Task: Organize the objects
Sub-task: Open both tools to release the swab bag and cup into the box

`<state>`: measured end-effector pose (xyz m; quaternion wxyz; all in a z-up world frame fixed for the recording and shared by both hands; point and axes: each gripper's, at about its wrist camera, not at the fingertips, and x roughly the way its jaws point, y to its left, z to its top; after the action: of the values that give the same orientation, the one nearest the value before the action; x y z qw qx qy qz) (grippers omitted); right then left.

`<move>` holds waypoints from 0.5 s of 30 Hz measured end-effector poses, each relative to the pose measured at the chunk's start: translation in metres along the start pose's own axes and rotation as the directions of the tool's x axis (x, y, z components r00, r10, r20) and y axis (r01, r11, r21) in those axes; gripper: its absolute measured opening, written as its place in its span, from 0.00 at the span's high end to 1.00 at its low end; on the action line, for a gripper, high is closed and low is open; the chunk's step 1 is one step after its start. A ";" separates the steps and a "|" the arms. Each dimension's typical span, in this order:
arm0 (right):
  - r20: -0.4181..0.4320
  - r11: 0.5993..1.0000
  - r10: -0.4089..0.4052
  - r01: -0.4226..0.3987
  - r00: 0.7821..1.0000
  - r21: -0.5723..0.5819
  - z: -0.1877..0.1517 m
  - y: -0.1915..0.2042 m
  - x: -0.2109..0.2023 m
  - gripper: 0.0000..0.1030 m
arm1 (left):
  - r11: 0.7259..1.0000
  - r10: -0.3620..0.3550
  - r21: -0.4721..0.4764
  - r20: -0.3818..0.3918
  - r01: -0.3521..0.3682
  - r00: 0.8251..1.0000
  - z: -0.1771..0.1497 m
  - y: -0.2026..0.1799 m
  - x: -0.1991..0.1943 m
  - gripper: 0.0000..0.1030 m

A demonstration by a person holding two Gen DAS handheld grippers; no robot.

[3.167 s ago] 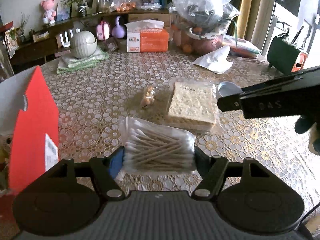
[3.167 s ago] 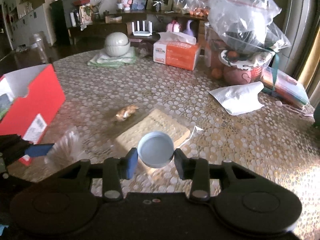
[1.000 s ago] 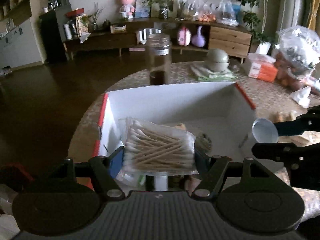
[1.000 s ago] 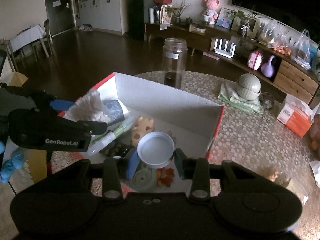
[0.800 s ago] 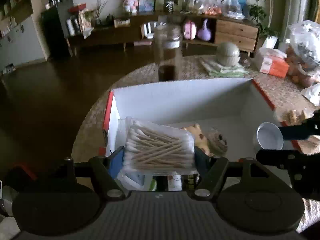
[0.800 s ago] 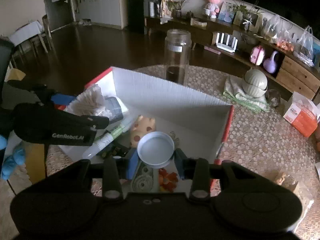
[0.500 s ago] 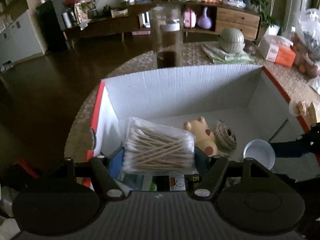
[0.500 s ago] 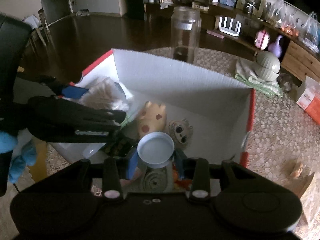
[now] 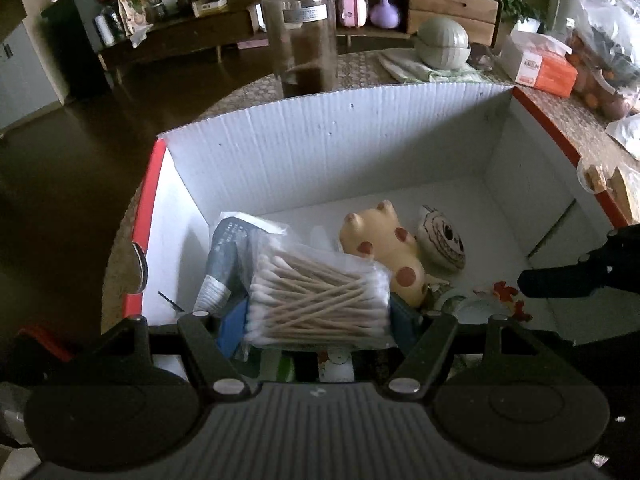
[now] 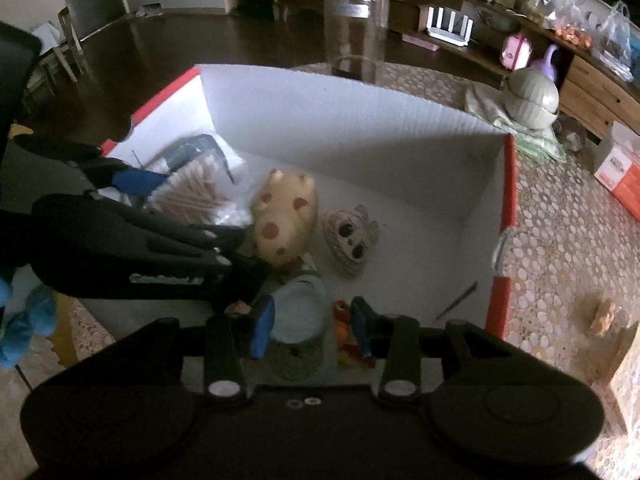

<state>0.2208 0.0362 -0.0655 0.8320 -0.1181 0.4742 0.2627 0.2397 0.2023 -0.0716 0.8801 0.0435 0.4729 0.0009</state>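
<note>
My left gripper is shut on a clear bag of cotton swabs and holds it low inside the red box with white walls. The bag also shows in the right wrist view. My right gripper is inside the box with its jaws apart around a small white round lid. The lid looks loose between them, lying on the things in the box; it also shows in the left wrist view.
In the box lie a yellow spotted toy, a round face plush and a grey tube. A tall glass jar stands behind the box. A tissue box and green bowl sit on the table.
Both grippers have moved down into the box. The right gripper's jaws have spread and the white lid has dropped lower between them. The left gripper still holds the swab bag.
</note>
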 end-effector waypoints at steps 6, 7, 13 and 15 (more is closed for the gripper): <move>0.020 1.000 0.003 -0.003 1.000 -0.008 0.000 0.001 -0.009 0.56 | 1.000 -0.018 -0.011 0.002 0.018 1.000 -0.002 0.002 -0.004 0.28; 0.027 1.000 0.008 -0.008 1.000 -0.004 -0.001 0.000 -0.012 0.55 | 1.000 -0.019 -0.013 0.004 0.019 1.000 -0.002 0.002 -0.005 0.28; 0.069 0.999 0.010 -0.007 0.998 -0.038 -0.004 0.006 -0.028 0.43 | 1.000 -0.002 -0.012 0.026 0.002 1.000 -0.004 -0.002 -0.014 0.21; 0.087 0.999 0.009 -0.005 0.996 -0.048 -0.004 0.008 -0.035 0.42 | 1.000 0.001 -0.017 0.038 0.000 0.999 -0.004 -0.002 -0.019 0.21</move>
<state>0.1985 0.0298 -0.0375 0.8480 -0.1249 0.4313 0.2817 0.2259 0.1996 -0.0579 0.8891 0.0360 0.4562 0.0043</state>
